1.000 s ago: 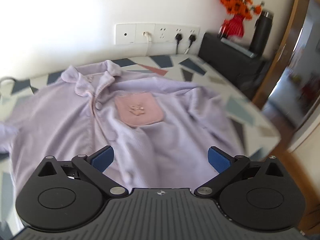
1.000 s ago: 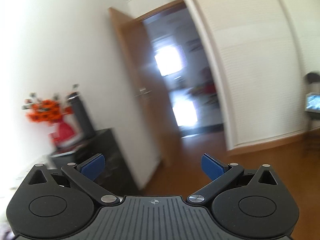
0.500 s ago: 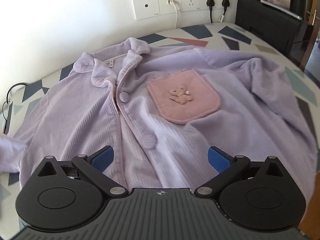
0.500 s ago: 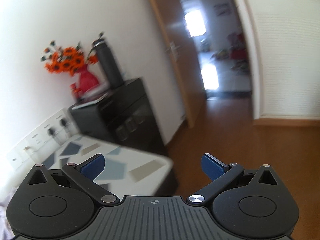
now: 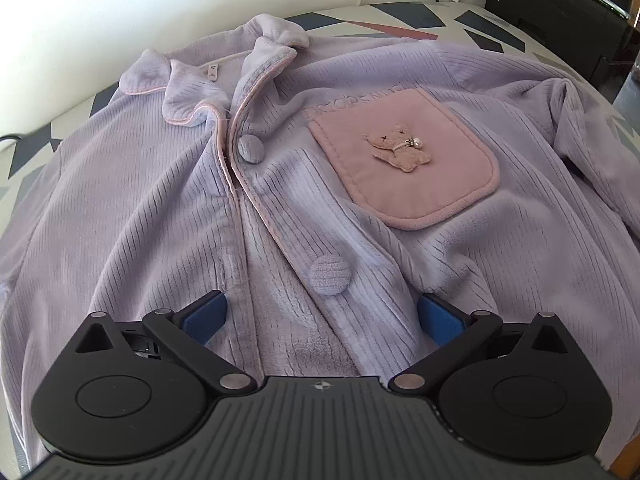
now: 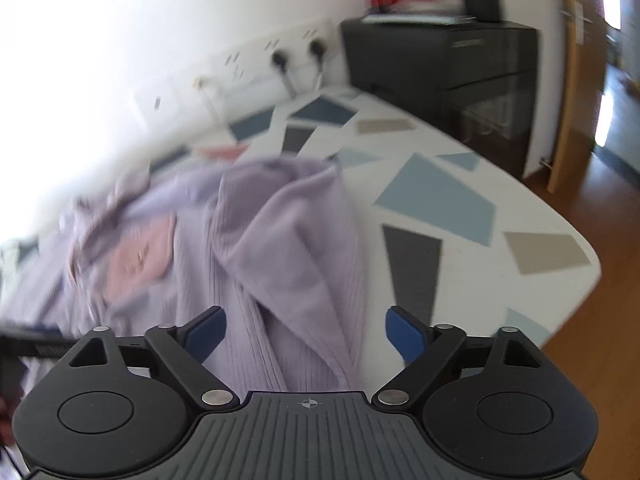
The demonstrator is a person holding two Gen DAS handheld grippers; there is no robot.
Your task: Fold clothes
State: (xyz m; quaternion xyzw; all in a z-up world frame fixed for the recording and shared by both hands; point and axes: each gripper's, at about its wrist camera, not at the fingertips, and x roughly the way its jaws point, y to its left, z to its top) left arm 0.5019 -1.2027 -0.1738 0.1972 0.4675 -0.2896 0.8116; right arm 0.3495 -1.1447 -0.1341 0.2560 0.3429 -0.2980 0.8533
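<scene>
My left gripper [image 5: 320, 312], jaws spread wide and holding nothing, hangs low over the front placket of a lilac ribbed fleece pyjama top [image 5: 160, 208]. The top lies face up, spread across a white table with grey, blue and beige geometric patches [image 6: 460, 184]. Two fabric-covered lilac buttons [image 5: 330, 274] sit along the pink-piped placket; the nearer one lies between my blue fingertips [image 5: 204, 316]. A dusty-pink chest pocket bearing a small plush bear [image 5: 404, 152] lies ahead and to the right, with the collar [image 5: 208, 80] beyond it. My right gripper [image 6: 306, 330], jaws also wide and empty, hovers above a bunched lilac sleeve [image 6: 288, 240] near the table's edge. A black cabinet [image 6: 440, 64] stands beside the table, below a white wall socket strip [image 6: 256, 64].
</scene>
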